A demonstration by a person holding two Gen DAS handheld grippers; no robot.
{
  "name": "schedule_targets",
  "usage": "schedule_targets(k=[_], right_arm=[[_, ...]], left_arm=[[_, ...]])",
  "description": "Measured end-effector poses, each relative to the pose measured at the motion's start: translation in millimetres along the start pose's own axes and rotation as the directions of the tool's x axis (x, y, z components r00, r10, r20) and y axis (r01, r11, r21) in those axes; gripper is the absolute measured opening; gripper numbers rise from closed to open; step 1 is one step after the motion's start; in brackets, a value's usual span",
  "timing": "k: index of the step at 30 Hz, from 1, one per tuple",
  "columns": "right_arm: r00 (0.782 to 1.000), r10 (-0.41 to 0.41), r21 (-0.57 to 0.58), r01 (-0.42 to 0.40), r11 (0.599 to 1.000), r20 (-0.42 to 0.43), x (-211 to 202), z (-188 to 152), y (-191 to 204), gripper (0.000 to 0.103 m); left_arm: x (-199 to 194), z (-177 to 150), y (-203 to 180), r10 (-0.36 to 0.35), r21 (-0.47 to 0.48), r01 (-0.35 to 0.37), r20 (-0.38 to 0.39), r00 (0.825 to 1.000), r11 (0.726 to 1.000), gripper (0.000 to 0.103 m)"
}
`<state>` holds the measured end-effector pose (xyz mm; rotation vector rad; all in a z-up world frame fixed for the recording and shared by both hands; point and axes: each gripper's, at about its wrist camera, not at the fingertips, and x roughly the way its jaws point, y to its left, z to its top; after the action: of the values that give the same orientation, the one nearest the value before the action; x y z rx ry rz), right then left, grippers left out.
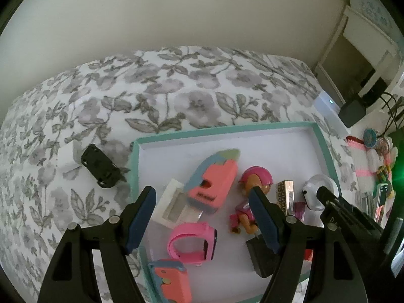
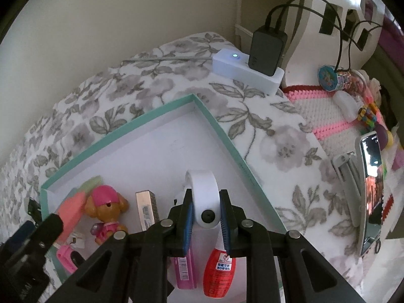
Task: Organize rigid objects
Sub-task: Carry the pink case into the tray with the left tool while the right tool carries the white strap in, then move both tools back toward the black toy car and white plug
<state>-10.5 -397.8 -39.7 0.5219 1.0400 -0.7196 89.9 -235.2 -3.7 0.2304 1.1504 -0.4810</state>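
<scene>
A teal-rimmed white tray (image 1: 325, 146) lies on the flowered bedspread. In it are a coral and blue toy (image 1: 214, 181), a pink watch (image 1: 194, 242), a dog figure in a pink cap (image 1: 255, 186), a silver box (image 1: 286, 194), a red bottle (image 2: 217, 272) and a pink barcoded item (image 2: 185, 270). My left gripper (image 1: 202, 217) hangs open above the coral toy and the watch, touching nothing. My right gripper (image 2: 205, 195) is shut on a white rounded device with a black dot (image 2: 202, 184), over the tray's right side. A black toy car (image 1: 101, 166) sits on the bedspread left of the tray.
A white power strip (image 2: 227, 63) with a black adapter (image 2: 266, 50) sits at the bed's far corner. To the right are a pink and white crocheted mat (image 2: 325, 101), small toys and a phone on a stand (image 2: 371, 189). A wall runs behind the bed.
</scene>
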Motion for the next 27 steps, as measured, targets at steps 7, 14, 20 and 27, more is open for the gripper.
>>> schedule_targets(k=[7,14,20,27], right_arm=[[1.000,-0.014,0.001,0.014,1.000,-0.008,-2,2,0,0.051],[1.000,0.014,0.008,-0.014,1.000,0.004,-8,3,2,0.062],[0.999,0.043,-0.033,-0.043,0.999,0.006,-8,0,14,0.076],[0.998,0.062,-0.098,-0.060,0.993,0.027,-11,-5,32,0.095]], left_arm=[[-8,5,19,0.039,-0.082,-0.037,0.028,0.999,0.996,0.077],[-11,6,39,0.094,-0.161,-0.085,0.051,0.994,0.983,0.085],[0,2,51,0.168,-0.189,-0.160,0.024,0.986,0.969,0.086],[6,-1,58,0.203,-0.198,-0.196,0.016,0.979,0.960,0.087]])
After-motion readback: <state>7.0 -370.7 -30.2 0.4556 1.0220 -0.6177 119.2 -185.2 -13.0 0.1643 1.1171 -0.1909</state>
